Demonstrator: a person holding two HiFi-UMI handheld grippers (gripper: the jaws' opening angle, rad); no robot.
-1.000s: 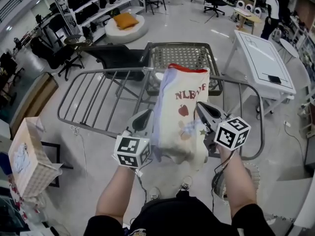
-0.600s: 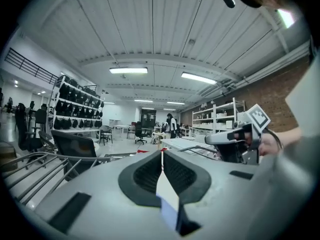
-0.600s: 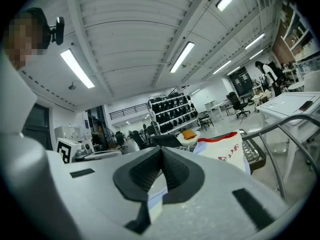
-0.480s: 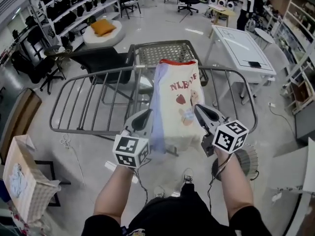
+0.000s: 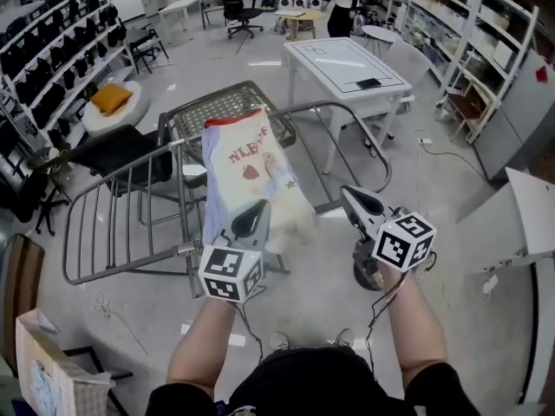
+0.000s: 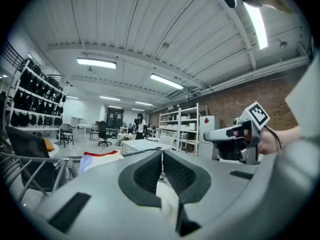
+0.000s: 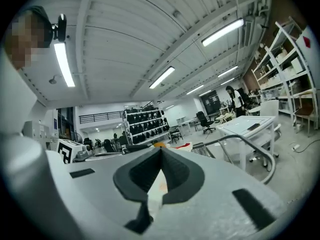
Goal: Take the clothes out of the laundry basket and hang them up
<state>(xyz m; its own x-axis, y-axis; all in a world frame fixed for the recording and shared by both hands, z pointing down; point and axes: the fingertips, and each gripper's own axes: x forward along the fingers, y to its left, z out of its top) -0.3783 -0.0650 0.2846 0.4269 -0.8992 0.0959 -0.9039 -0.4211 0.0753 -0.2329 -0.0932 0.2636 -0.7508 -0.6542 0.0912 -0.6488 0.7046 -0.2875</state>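
Grey floor [image 5: 329,267] holds a rack [image 5: 121,204] bearing a shirt [image 5: 251,167] reading "NLEB…"; left gripper [image 5: 251,217] and right gripper [image 5: 351,199] fingers closed, empty.

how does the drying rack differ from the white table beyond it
The drying rack is made of open grey metal bars; the white table has a solid flat top. The drying rack carries a draped white garment with red print; the white table bears a small dark flat item. In the head view the drying rack stands nearer the person, the white table farther off. Both stand on the same pale floor.
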